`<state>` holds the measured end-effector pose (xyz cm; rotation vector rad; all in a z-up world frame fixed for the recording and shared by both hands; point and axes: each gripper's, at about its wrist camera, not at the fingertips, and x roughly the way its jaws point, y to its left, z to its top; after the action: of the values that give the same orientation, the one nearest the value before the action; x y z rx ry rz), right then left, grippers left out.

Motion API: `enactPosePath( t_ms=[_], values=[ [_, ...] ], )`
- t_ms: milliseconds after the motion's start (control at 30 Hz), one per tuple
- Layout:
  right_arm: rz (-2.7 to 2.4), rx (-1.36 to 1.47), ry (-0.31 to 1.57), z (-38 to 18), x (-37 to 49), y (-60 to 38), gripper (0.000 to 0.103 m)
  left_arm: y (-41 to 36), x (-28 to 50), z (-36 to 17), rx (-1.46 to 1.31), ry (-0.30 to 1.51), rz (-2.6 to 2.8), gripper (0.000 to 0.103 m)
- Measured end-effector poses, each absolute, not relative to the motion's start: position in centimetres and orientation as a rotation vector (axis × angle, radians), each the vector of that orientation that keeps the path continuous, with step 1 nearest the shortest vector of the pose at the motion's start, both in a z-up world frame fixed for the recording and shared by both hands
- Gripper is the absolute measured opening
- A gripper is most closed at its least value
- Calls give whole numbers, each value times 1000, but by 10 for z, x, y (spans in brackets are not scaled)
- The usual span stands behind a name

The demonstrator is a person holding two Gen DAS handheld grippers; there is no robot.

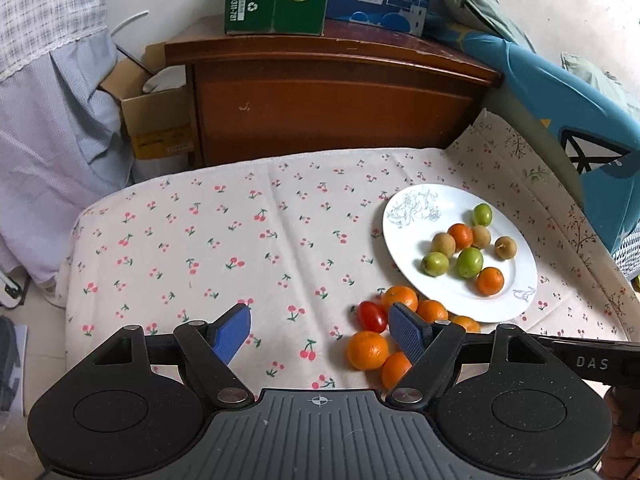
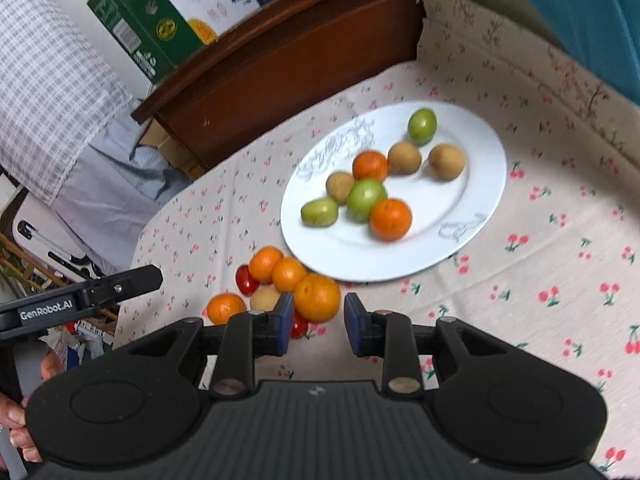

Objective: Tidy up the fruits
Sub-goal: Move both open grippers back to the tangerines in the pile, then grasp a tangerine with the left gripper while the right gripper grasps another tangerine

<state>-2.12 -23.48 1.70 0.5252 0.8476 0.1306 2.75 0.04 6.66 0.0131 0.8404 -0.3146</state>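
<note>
A white plate (image 1: 404, 216) (image 2: 460, 152) at the table's right holds two small oranges, three green fruits and three brown ones. Beside its near rim, loose on the cherry-print cloth (image 1: 208, 248), lies a pile: several oranges (image 1: 367, 350), a brown fruit (image 2: 264, 298) and red cherry tomatoes (image 1: 372, 316) (image 2: 246, 280). My left gripper (image 1: 320, 320) hangs open over bare cloth left of the pile, its right finger over the oranges. My right gripper (image 2: 319, 306) is narrowly open, its blue pads just short of the largest orange (image 2: 318, 294) and apart from it.
A wooden cabinet (image 1: 328, 104) with green and blue cartons on top stands behind the table. A blue chair (image 1: 560, 92) is at the right, hanging clothes (image 1: 52, 140) and a cardboard box at the left. A hand (image 2: 24, 420) grips the left tool's handle.
</note>
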Motion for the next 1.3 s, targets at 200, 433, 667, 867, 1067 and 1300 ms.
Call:
enactPosePath(
  t_ms=[200, 433, 667, 867, 1067, 1300],
  values=[
    [122, 550, 852, 9, -13, -231, 37, 6, 27, 57, 2, 864, -305, 77],
    [115, 511, 863, 2, -5, -222, 37, 3, 30, 46, -13, 886, -320, 77],
    [120, 476, 863, -3, -1, -216, 32, -5, 30, 34, -10, 911, -337, 75],
    [117, 484, 859, 5, -9, -222, 31, -14, 34, 26, -23, 928, -361, 74],
    [113, 511, 854, 9, -14, -232, 31, -25, 36, 18, -22, 939, -388, 69],
    [120, 516, 857, 9, -16, -234, 31, -23, 45, 12, -67, 957, -368, 57]
  ],
)
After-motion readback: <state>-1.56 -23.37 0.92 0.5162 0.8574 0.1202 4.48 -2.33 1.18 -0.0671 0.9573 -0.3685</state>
